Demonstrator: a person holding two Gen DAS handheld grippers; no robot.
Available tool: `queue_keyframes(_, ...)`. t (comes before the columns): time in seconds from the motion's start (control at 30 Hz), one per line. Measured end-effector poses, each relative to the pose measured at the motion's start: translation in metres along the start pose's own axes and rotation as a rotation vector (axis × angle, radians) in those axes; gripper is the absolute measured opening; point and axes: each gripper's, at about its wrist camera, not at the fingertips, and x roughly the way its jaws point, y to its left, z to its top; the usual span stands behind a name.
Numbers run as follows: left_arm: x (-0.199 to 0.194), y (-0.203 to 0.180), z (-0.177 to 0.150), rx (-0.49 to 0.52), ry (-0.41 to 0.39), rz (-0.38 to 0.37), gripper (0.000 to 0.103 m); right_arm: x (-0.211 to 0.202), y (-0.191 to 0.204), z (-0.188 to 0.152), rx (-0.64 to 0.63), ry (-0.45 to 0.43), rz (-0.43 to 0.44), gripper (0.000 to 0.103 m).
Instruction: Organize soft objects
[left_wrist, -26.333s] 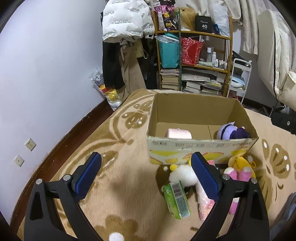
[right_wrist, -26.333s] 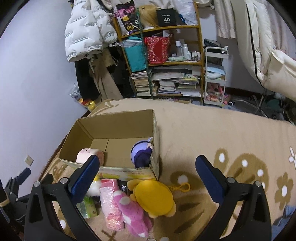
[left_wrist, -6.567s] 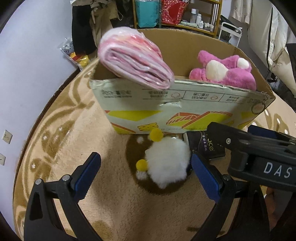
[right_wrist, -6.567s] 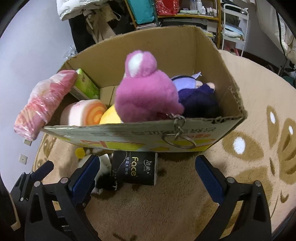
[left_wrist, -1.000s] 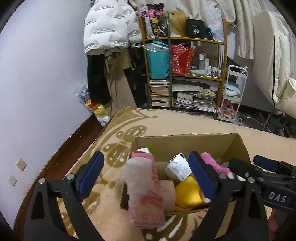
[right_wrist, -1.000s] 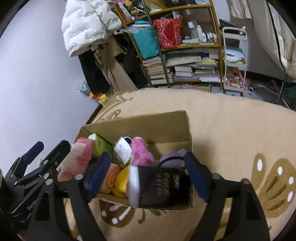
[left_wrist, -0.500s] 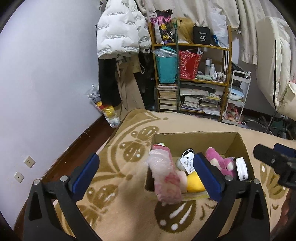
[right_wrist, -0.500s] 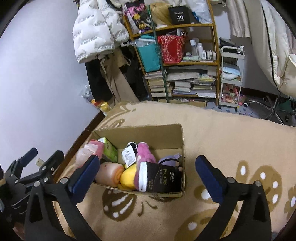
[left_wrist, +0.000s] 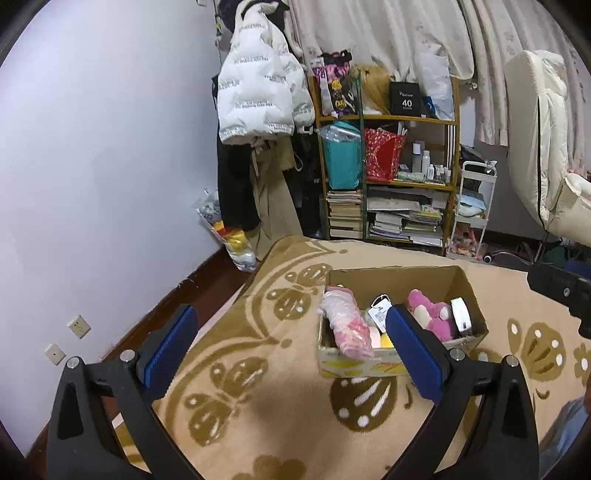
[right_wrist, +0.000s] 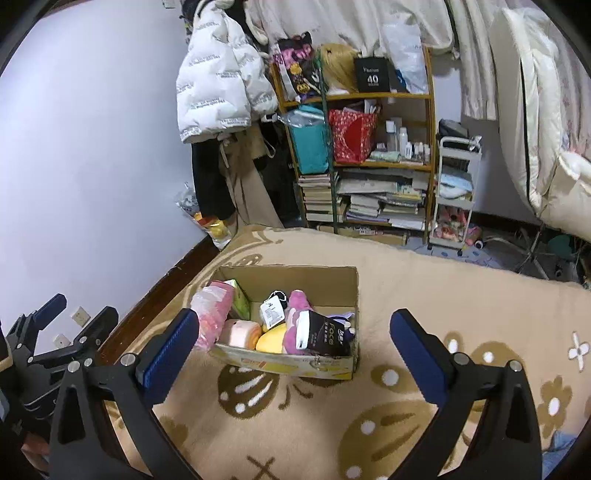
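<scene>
A cardboard box (left_wrist: 395, 278) stands on the beige carpet and also shows in the right wrist view (right_wrist: 295, 275). It holds a pink wrapped pack (right_wrist: 212, 314) leaning over its left rim, a green pack (right_wrist: 240, 301), a pink roll (right_wrist: 240, 332), a yellow plush (right_wrist: 271, 341), a pink plush (right_wrist: 297, 301) and a black "Face" pack (right_wrist: 325, 338). My left gripper (left_wrist: 291, 349) is open and empty, raised in front of the box. My right gripper (right_wrist: 295, 350) is open and empty, also raised back from the box.
A crowded shelf (right_wrist: 364, 147) with books and bags stands behind, with hanging coats (right_wrist: 218, 96) to its left and a small white cart (right_wrist: 454, 199) to its right. The wall and dark skirting (left_wrist: 155, 306) run along the left. A bag (left_wrist: 232, 236) lies by the wall.
Both grippers have pulled up and back from the box, which looks smaller and farther. The black pack the right gripper held a second ago now lies in the box.
</scene>
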Motion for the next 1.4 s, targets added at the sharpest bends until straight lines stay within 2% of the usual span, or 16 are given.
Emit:
queue_keyframes(0.2,-0.026,0.008,-0.013,0.011,-0.025,0.040,0.101,-0.037,0.010,-0.008,-0.042,-0.063,-0.008,0.103)
queue_keyframes(0.43,-0.064,0.023,-0.036,-0.060,-0.099,-0.011,0.101,-0.073,0.019,-0.026,-0.080,-0.132,-0.012,0.103)
queue_keyframes(0.57,-0.081,0.027,-0.049,-0.086,-0.155,-0.015,0.101,-0.086,0.020,-0.040,-0.076,-0.168,-0.018,0.103)
queue_keyframes(0.67,-0.087,0.028,-0.059,-0.081,-0.168,-0.014,0.101,-0.091,0.020,-0.051,-0.074,-0.185,-0.024,0.103)
queue_keyframes(1.0,-0.081,0.036,-0.089,-0.098,-0.171,0.005,0.101,-0.094,0.012,-0.072,-0.074,-0.242,-0.055,0.103)
queue_keyframes(1.2,-0.070,0.034,-0.096,-0.089,-0.148,0.014,0.101,-0.084,0.008,-0.076,-0.069,-0.196,-0.076,0.103)
queue_keyframes(1.4,-0.068,0.034,-0.098,-0.085,-0.140,0.011,0.101,-0.081,0.008,-0.078,-0.076,-0.187,-0.101,0.103)
